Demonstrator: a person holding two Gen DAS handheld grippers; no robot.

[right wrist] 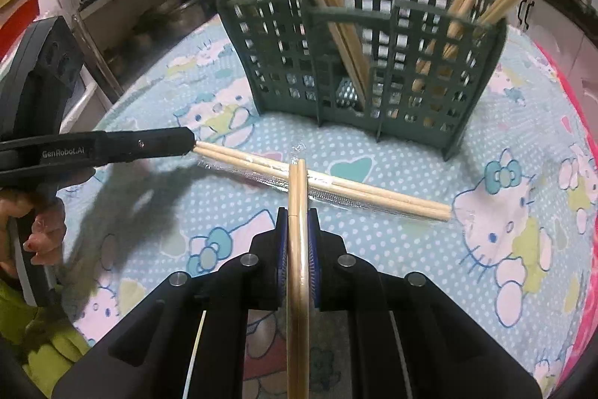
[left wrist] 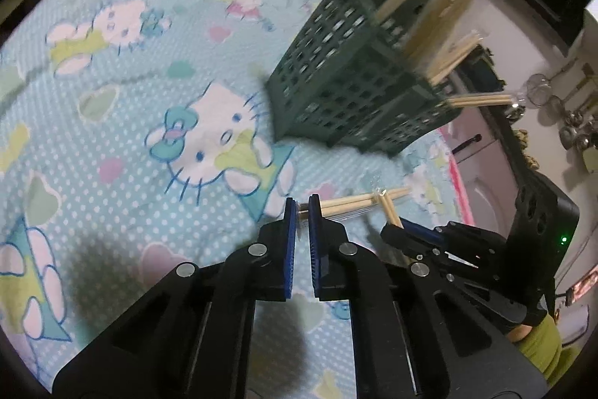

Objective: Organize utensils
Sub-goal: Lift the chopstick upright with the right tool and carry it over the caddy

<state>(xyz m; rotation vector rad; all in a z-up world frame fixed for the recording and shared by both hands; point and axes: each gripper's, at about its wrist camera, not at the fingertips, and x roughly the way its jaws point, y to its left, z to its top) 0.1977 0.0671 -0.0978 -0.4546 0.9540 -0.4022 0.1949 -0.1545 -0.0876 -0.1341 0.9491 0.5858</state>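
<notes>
Right gripper (right wrist: 298,227): jaws clamped on a chopstick pair (right wrist: 298,249), which crosses over a second, plastic-wrapped pair (right wrist: 336,187) on the tablecloth (right wrist: 392,249). Left gripper (left wrist: 302,208): jaws closed on that wrapped pair's end. Green utensil caddy (right wrist: 373,70), holding upright chopsticks, stands just behind. Open cloth lies to either side.

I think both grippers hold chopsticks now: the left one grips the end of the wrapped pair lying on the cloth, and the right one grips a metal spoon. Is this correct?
Not quite. The right gripper holds no spoon: it is shut on a pair of wooden chopsticks, as the right wrist view shows. The rest stands: the left gripper grips the end of the wrapped pair lying on the cloth.
</notes>
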